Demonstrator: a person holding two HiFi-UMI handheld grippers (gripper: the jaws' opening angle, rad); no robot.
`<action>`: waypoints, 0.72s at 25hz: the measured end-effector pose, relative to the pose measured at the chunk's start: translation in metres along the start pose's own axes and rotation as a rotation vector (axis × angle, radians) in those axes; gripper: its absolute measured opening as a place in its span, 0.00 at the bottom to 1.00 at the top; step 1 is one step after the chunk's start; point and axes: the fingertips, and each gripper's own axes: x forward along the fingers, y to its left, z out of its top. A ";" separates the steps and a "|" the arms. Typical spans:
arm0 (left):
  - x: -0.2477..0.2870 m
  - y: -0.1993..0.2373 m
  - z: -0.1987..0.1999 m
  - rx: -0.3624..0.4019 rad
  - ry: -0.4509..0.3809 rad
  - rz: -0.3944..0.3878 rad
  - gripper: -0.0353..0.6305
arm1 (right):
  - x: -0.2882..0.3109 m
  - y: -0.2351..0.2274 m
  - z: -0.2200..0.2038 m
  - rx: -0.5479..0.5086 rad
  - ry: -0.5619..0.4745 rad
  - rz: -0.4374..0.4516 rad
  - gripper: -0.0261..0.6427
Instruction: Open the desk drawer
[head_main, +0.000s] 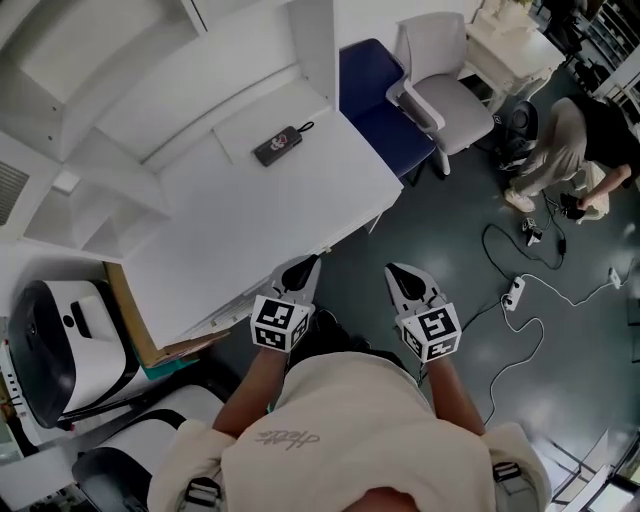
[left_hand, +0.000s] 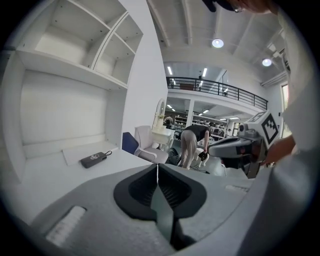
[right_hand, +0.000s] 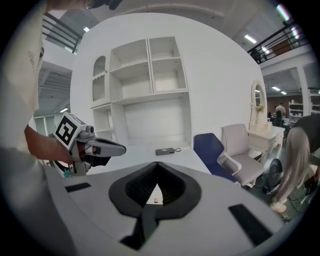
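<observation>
Drawer (head_main: 232, 308): under bench (head_main: 250, 215) front edge, only a thin strip of its front shows from head view; can't tell how far in or out. Bench is white, fills 10-11 o'clock of head view, w/ white shelf unit (head_main: 90, 60) along its far side.

L tongs (head_main: 303, 268): tip just beside bench front edge, pointing to 12 o'clock. In left gripper view L tongs (left_hand: 158, 169) have jaws pressed together, nothing between. R tongs (head_main: 405, 277): at 3 o'clock of L tongs, over dark floor, apart from bench. In right gripper view R tongs (right_hand: 156, 168) have tips meeting, only a small gap lower down, nothing held. Each shows in the other's view: R tongs (left_hand: 235, 147) at 3 o'clock, L tongs (right_hand: 107, 148) at 9 o'clock.

Dark power bank (head_main: 278, 146) w/ short strap lies flat on bench, at 12 o'clock of L tongs, well apart. Also seen at (left_hand: 93, 159) and (right_hand: 164, 151).

Blue chair (head_main: 385, 105) just beside bench's right end, pale grey chair (head_main: 445, 95) at its 3 o'clock. Person (head_main: 570, 150) bent over at 2 o'clock, far off. Power strip (head_main: 513, 292) w/ cables on floor at 3 o'clock of R tongs. White-and-black machine (head_main: 50, 340) at 8-9 o'clock, beside bench's left end.
</observation>
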 end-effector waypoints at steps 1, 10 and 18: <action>0.003 0.010 0.002 -0.004 -0.006 0.007 0.08 | 0.005 -0.001 0.003 -0.006 0.002 -0.005 0.04; 0.033 0.051 0.009 -0.026 -0.007 0.029 0.08 | 0.032 -0.010 0.011 -0.005 0.008 0.042 0.04; 0.042 0.065 0.014 -0.049 0.014 0.180 0.08 | 0.077 -0.037 0.032 -0.010 -0.014 0.227 0.04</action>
